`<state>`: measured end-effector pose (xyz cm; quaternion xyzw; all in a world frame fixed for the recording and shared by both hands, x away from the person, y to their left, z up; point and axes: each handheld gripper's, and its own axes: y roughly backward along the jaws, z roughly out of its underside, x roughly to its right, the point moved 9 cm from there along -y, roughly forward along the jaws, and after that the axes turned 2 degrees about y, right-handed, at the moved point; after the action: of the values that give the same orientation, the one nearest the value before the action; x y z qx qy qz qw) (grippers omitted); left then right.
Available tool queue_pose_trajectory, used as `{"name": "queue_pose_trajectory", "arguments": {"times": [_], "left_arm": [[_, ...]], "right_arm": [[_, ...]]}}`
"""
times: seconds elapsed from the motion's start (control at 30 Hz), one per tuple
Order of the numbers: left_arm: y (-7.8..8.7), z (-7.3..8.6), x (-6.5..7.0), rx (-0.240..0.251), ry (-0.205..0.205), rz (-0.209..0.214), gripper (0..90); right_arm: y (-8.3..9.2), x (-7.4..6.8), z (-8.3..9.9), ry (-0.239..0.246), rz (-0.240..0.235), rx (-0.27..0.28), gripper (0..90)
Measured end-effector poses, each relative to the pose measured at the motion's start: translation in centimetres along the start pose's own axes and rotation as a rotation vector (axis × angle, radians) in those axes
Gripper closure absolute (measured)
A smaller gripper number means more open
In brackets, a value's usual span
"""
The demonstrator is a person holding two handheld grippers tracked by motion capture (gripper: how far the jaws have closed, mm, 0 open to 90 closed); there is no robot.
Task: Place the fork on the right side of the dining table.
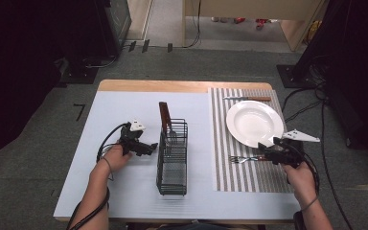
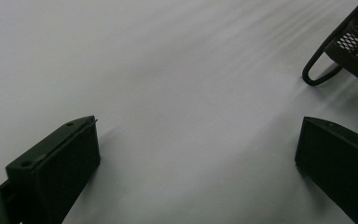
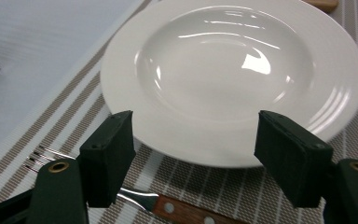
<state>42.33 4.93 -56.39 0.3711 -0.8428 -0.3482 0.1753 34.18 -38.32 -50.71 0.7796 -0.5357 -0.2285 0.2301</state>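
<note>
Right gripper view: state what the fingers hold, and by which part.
Nothing is held. The right gripper stands open above the fork, which lies on the striped placemat beside the plate.

On the tabletop point(image 1: 124, 191), the left gripper point(image 1: 152, 146) rests just beside a black wire caddy point(image 1: 172, 158). The right gripper point(image 1: 263, 149) hovers over a wooden-handled fork point(image 1: 242, 159) lying on the striped placemat point(image 1: 235, 175), near the white plate point(image 1: 254, 122).

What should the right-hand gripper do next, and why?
Probably lift away from the fork: the right gripper stands open with nothing in its jaws, and the fork lies flat on the striped mat beside the white plate.
</note>
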Motion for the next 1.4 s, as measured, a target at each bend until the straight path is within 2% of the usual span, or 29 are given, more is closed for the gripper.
{"name": "queue_pose_trajectory", "arguments": {"times": [0.13,0.47,0.77,1.07,1.4], "left_arm": [[0.0,0.0,0.0,0.001,0.000,0.000,0.0],[0.0,0.0,0.0,0.000,0.000,0.000,0.0],[0.0,0.0,0.0,0.000,0.000,0.001,0.0],[0.0,0.0,0.0,0.001,0.000,0.000,0.0],[0.0,0.0,0.0,0.001,0.001,0.000,0.0]], "right_arm": [[-0.4,-1.1,-0.7,0.035,-0.006,-0.003,27.7],[-1.8,-4.8,-2.3,0.073,-0.079,0.016,27.3],[-3.4,-7.4,-2.8,0.116,-0.122,0.001,27.0],[-5.3,-10.1,-2.8,0.147,-0.141,-0.022,23.0],[-7.3,-12.5,-2.8,0.125,-0.128,-0.023,22.7]]}}
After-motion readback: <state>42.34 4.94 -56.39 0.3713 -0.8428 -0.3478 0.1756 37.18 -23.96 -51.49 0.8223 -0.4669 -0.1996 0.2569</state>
